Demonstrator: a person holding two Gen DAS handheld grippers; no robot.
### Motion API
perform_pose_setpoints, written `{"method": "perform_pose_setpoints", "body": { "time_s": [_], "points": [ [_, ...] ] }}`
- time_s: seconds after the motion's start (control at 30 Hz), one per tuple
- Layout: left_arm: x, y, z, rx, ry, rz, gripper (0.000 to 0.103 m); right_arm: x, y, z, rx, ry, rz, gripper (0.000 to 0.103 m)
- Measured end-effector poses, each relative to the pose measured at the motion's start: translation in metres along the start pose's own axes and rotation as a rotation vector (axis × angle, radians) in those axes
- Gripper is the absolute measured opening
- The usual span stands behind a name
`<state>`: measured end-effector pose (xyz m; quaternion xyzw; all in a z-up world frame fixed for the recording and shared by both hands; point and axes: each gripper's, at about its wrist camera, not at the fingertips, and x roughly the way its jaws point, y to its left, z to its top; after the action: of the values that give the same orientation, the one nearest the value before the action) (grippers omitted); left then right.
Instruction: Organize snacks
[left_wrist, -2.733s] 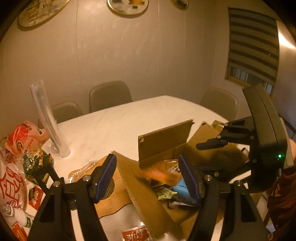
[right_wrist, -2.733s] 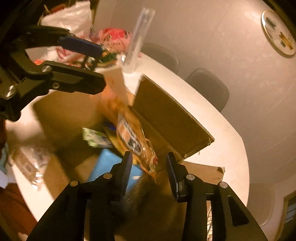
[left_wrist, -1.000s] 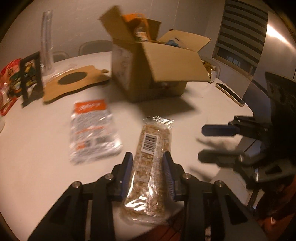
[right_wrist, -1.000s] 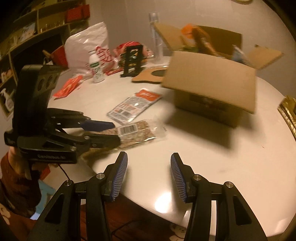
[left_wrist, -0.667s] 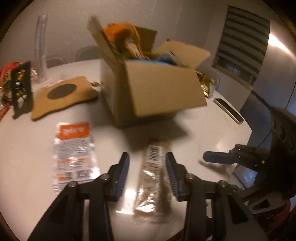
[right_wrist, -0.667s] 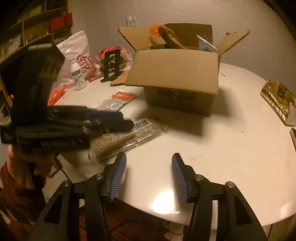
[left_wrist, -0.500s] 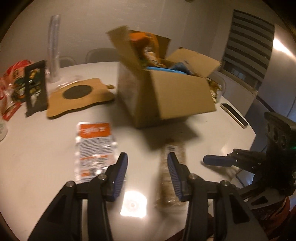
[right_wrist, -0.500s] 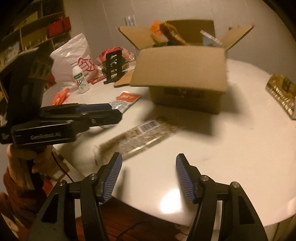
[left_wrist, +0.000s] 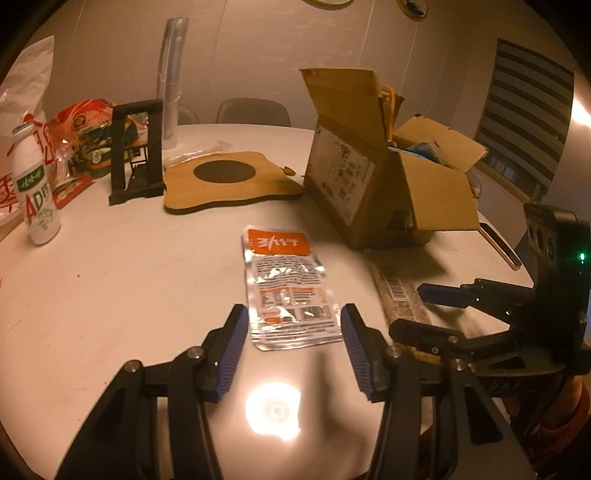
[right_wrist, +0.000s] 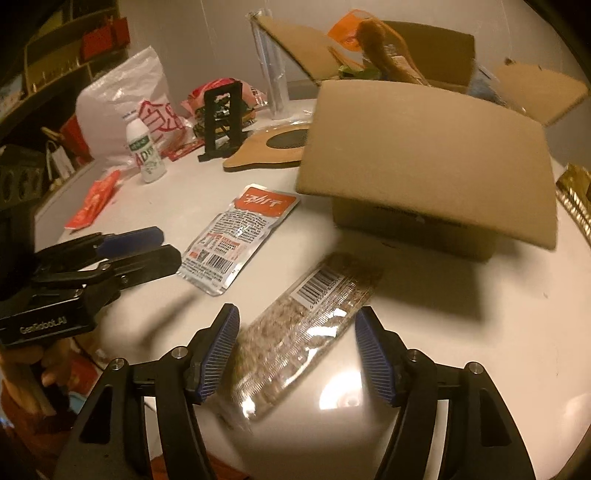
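Both grippers spread wide, low over the table

The left gripper has its blue-padded fingers far apart, holding nothing. The right gripper is likewise spread and empty-handed, reaching in at the near right beside the left one.

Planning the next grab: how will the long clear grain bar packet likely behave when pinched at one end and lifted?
The grain bar packet looks filled along its whole length, so it probably stays fairly stiff. Its glossy clear wrapper may slip between the open right hand-held gripper pads. Thin and flat on the table, it seems light.
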<state>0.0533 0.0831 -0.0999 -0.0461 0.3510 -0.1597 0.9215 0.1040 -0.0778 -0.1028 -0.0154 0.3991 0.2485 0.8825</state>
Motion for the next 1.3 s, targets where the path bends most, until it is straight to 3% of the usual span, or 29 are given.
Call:
{"method": "perform_pose_setpoints", "body": {
  "time_s": [0.2, 0.33, 0.37, 0.43, 0.53, 0.73, 0.83, 1.07, 1.3],
  "points": [
    [0.008, 0.001, 0.003, 0.008, 0.008, 0.008, 0.055, 0.009, 0.019, -0.001, -0.107, -0.009, -0.141, 0.062],
    [0.021, -0.005, 0.007, 0.034, 0.034, 0.03, 0.06, 0.001, 0.018, -0.007, -0.134, -0.019, -0.188, 0.061],
    [0.025, -0.007, 0.008, 0.041, 0.041, 0.074, 0.06, -0.002, 0.015, -0.01, -0.138, -0.021, -0.19, 0.06],
    [0.034, -0.009, 0.011, 0.047, 0.055, 0.14, 0.06, -0.007, 0.009, -0.014, -0.136, -0.02, -0.162, 0.046],
    [0.044, -0.012, 0.016, 0.021, 0.078, 0.096, 0.06, -0.016, 0.001, -0.019, -0.131, -0.023, -0.163, 0.037],
    [0.056, -0.026, 0.021, 0.048, 0.097, 0.169, 0.061, -0.022, -0.012, -0.025, -0.112, -0.04, -0.142, 0.037],
    [0.06, -0.03, 0.023, 0.039, 0.104, 0.169, 0.07, -0.023, -0.015, -0.026, -0.109, -0.052, -0.125, 0.037],
    [0.067, -0.035, 0.026, 0.029, 0.108, 0.252, 0.07, -0.025, -0.017, -0.029, -0.11, -0.072, -0.114, 0.037],
    [0.054, -0.032, 0.013, 0.04, 0.075, 0.249, 0.066, -0.029, -0.017, -0.035, -0.112, -0.087, -0.112, 0.037]
  ]
}}
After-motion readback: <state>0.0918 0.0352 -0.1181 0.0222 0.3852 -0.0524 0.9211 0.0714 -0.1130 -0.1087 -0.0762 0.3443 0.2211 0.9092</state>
